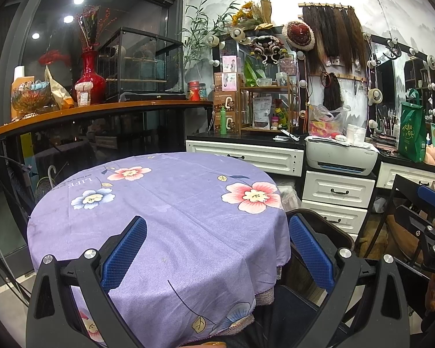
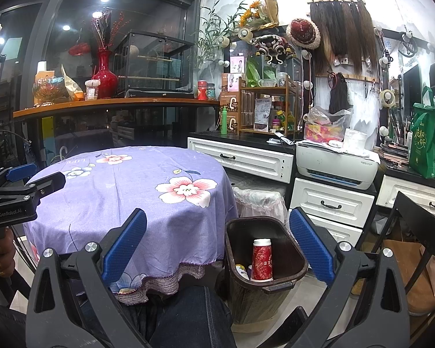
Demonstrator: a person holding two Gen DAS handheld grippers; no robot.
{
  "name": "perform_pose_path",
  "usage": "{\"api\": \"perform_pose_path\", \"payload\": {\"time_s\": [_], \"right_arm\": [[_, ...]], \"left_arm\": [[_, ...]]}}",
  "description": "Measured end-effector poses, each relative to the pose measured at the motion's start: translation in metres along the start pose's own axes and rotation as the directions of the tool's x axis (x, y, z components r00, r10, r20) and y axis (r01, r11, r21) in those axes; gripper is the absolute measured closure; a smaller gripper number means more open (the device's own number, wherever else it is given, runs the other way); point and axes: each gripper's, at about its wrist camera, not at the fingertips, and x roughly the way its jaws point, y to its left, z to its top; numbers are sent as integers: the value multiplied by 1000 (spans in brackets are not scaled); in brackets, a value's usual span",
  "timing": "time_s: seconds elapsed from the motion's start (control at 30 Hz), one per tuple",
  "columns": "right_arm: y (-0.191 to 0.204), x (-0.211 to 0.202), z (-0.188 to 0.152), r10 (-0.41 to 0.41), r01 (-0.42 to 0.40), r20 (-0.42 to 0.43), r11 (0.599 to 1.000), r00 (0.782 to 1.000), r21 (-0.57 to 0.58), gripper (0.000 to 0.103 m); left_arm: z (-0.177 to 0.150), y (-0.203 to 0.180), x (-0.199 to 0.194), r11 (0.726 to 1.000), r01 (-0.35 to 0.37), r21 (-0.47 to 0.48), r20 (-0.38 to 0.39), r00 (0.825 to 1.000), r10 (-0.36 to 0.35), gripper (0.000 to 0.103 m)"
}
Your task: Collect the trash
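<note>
A dark brown trash bin (image 2: 297,256) stands on the floor right of the round table (image 2: 107,203), which wears a purple flowered cloth. Inside the bin a red can with a white lid (image 2: 262,259) stands upright beside a small yellow-and-white wrapper (image 2: 242,271). My right gripper (image 2: 217,246) is open, hovering above the table's edge and the bin, holding nothing. My left gripper (image 1: 217,249) is open over the tablecloth (image 1: 165,217), nothing between its blue pads. The left gripper (image 2: 29,178) also shows at the left edge of the right wrist view, and the right gripper (image 1: 429,203) at the right edge of the left wrist view.
White drawer cabinets (image 2: 332,203) with a printer (image 2: 336,165) stand behind the bin. A lace-covered bin (image 2: 258,200) sits by the table. A black chair frame (image 2: 409,232) and a cardboard bag (image 2: 414,272) are at right. A person's jeans-clad leg (image 2: 188,319) lies below.
</note>
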Motion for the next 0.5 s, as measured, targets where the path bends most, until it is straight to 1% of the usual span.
{"api": "perform_pose_path", "payload": {"time_s": [0.5], "right_arm": [[0, 0, 1, 1, -1, -1, 1000, 1000, -1, 6]], "left_arm": [[0, 0, 0, 1000, 0, 0, 0, 1000, 0, 5]]}}
